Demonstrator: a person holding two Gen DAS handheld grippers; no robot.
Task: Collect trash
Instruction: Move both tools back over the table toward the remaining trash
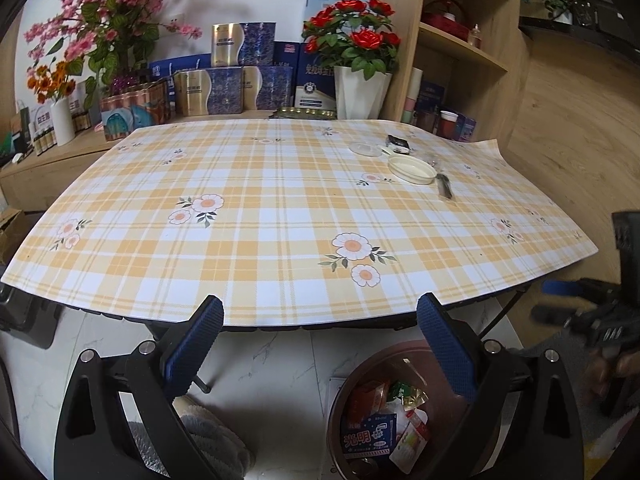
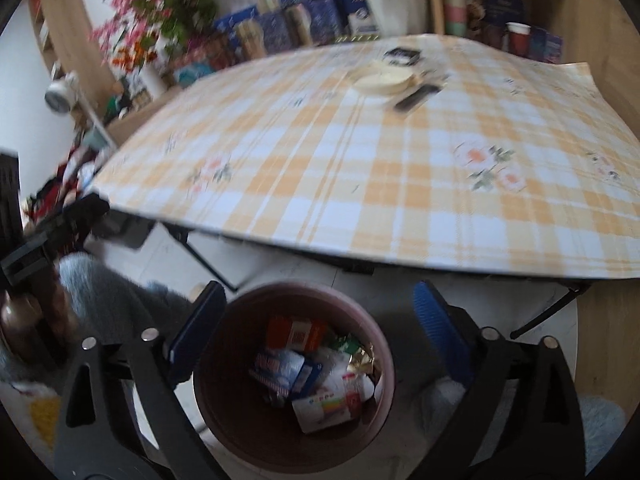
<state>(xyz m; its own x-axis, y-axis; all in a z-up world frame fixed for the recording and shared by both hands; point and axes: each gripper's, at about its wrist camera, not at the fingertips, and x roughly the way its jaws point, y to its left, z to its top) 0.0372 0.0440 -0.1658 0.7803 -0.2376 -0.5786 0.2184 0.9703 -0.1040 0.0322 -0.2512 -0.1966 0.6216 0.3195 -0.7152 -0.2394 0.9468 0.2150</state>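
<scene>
Both tools (image 1: 320, 356) (image 2: 320, 340) spread empty above bin (image 2: 224, 396); table (image 2: 360, 208) overhangs.

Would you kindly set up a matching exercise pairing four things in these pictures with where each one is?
Things:
1. cream lid
2. milk carton
3. red roses
4. right gripper

Places:
A. inside the bin on the floor
B. in a white vase behind the table
C. on the checked tablecloth, far right part
D. open above the bin, nothing between its fingers

Pairs: 1-C, 2-A, 3-B, 4-D
</scene>
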